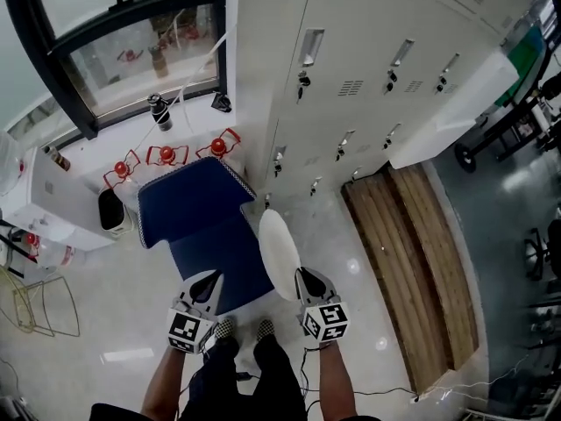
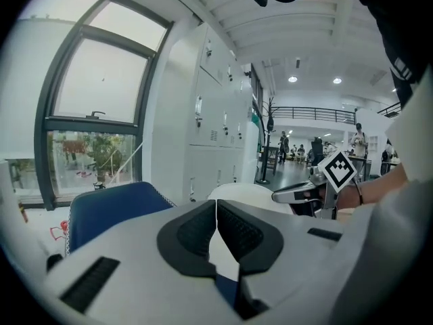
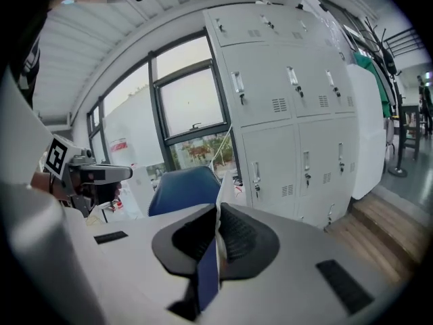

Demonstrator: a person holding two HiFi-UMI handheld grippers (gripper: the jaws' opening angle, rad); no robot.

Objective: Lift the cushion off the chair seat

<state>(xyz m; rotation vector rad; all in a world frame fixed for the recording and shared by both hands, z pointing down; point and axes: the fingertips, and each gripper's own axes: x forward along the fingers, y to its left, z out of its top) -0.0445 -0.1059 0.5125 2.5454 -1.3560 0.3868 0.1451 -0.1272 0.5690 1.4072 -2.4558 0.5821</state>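
At the near right edge of the blue chair (image 1: 197,209), the white cushion (image 1: 277,251) stands tipped up on its edge, its broad face turned toward the seat. Whether its lower rim touches the seat cannot be told from above. The right gripper (image 1: 303,276) meets the cushion's near edge. In the right gripper view its (image 3: 218,222) dark pads are clenched on a thin white edge of the cushion (image 3: 220,195), which rises between them, with a strip of blue lower in the gap. The chair's back (image 3: 183,188) shows just beyond.

The left gripper (image 1: 213,279) hovers over the near part of the seat, left of the cushion. In the left gripper view its (image 2: 216,212) jaws are pressed together at the tips with nothing clearly caught there, and white and blue show through the slot below. Past them lie the chair (image 2: 108,208) on the left and the cushion (image 2: 247,191) ahead.

Far of the chair is a window (image 1: 131,42); to the right stand grey lockers (image 1: 368,68) and a wooden bench (image 1: 412,261). The person's checkered shoes (image 1: 226,327) are just near the chair.
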